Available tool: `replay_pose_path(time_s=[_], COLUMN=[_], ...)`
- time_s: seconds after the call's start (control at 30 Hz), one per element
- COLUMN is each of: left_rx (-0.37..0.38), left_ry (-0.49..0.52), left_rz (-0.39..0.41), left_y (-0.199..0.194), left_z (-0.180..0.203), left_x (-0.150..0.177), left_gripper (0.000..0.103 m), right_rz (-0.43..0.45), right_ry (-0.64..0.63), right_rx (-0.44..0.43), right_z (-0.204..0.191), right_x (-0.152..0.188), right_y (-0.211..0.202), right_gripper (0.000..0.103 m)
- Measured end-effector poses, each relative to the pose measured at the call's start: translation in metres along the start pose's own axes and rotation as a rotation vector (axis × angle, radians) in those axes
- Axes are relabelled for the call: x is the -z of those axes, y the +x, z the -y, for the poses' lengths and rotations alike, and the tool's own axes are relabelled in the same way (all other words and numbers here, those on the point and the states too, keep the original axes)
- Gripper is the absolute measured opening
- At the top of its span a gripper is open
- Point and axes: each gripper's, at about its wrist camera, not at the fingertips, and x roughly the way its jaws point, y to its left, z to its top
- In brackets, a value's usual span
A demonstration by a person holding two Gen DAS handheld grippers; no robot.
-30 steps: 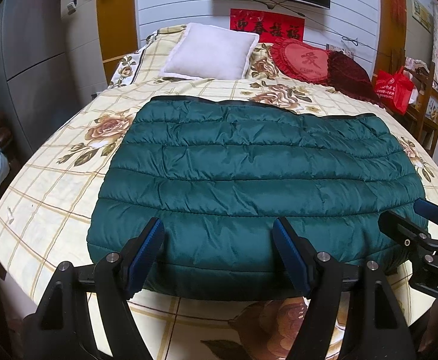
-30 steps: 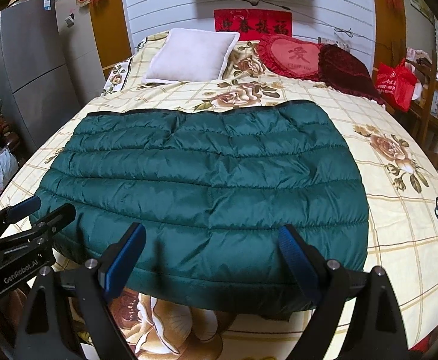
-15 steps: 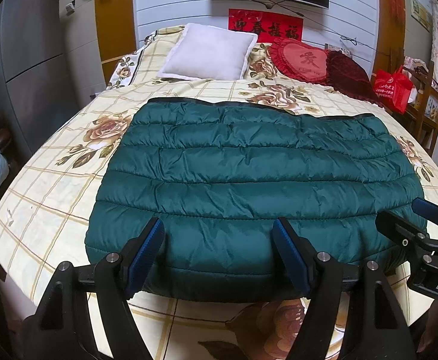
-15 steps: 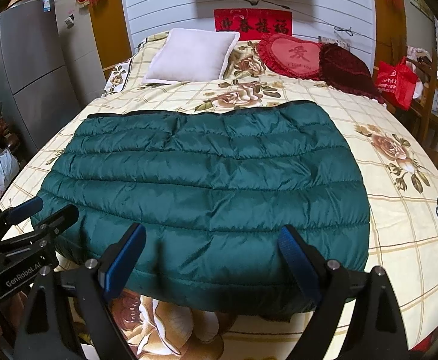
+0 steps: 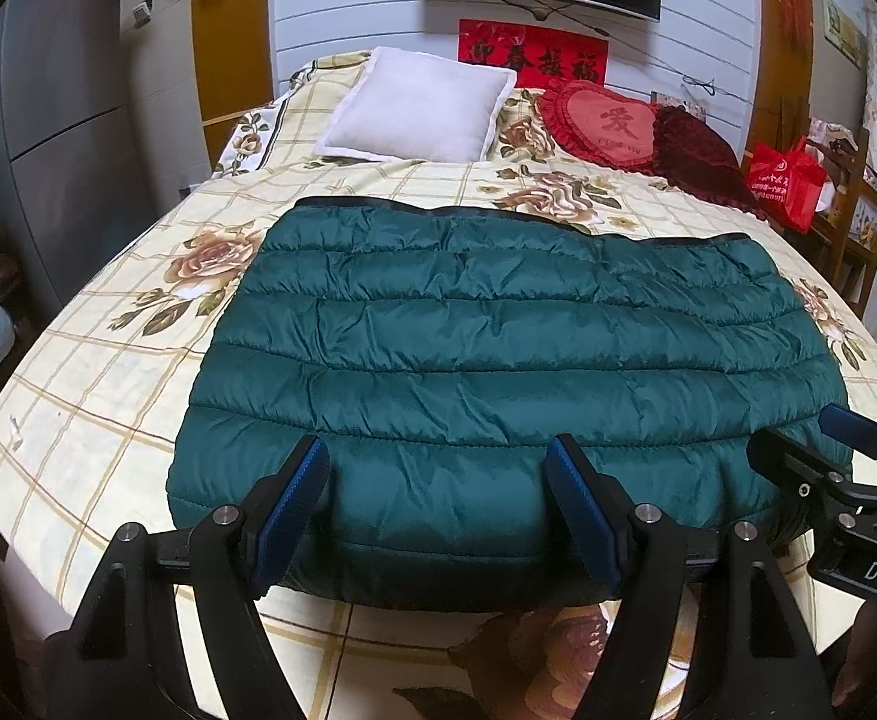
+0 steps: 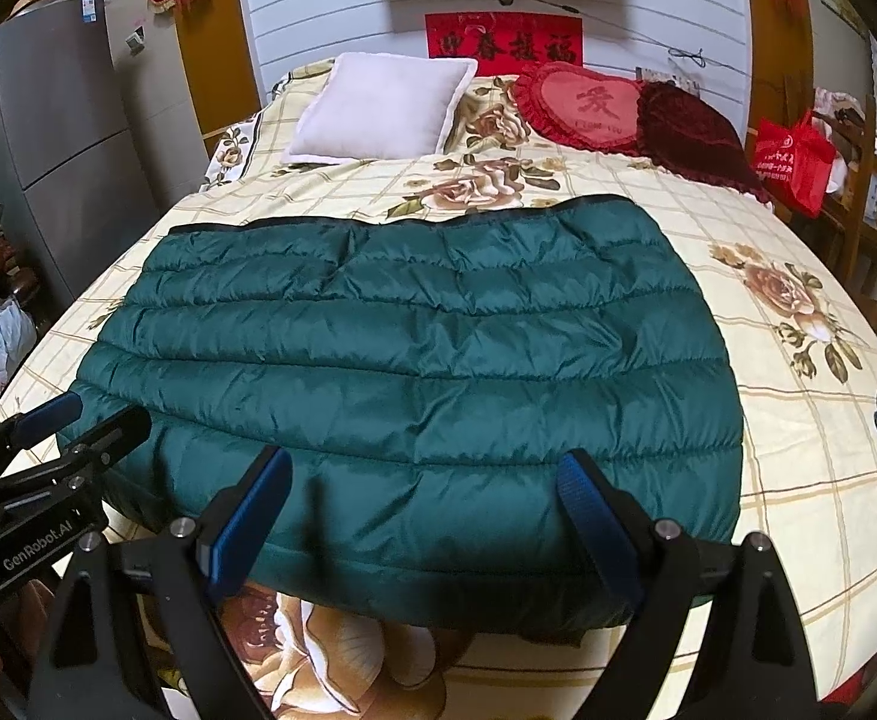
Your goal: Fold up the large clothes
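A dark green quilted down garment (image 5: 498, 360) lies flat and folded into a wide rectangle on the flowered bed cover; it also shows in the right wrist view (image 6: 414, 372). My left gripper (image 5: 438, 480) is open and empty, hovering over the garment's near left edge. My right gripper (image 6: 423, 492) is open and empty over the near right edge. Each gripper shows at the side of the other's view: the right gripper (image 5: 798, 438) and the left gripper (image 6: 105, 414).
The bed (image 5: 108, 372) carries a white pillow (image 5: 420, 105), a red heart cushion (image 5: 606, 126) and a dark red cushion (image 5: 702, 156) at the head. A grey cabinet (image 5: 60, 120) stands left, a wooden chair with a red bag (image 5: 789, 180) right.
Both grippers have pulled back slightly toward the bed's near edge and stay open. The garment has not moved.
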Motion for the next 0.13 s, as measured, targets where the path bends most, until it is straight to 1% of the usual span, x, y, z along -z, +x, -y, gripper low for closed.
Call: replay_pose_path(time_s=[0.13], left_rx=[0.008], left_ry=[-0.008], left_rz=[0.031], left_y=[-0.0031], left_z=[-0.0047], left_x=[-0.0005], left_gripper=[0.057], right_rz=[-0.006], right_ry=[0.010], right_rx=[-0.005], right_z=[0.0020], right_x=[0.0009], right_y=[0.0025], right_gripper=[0.093])
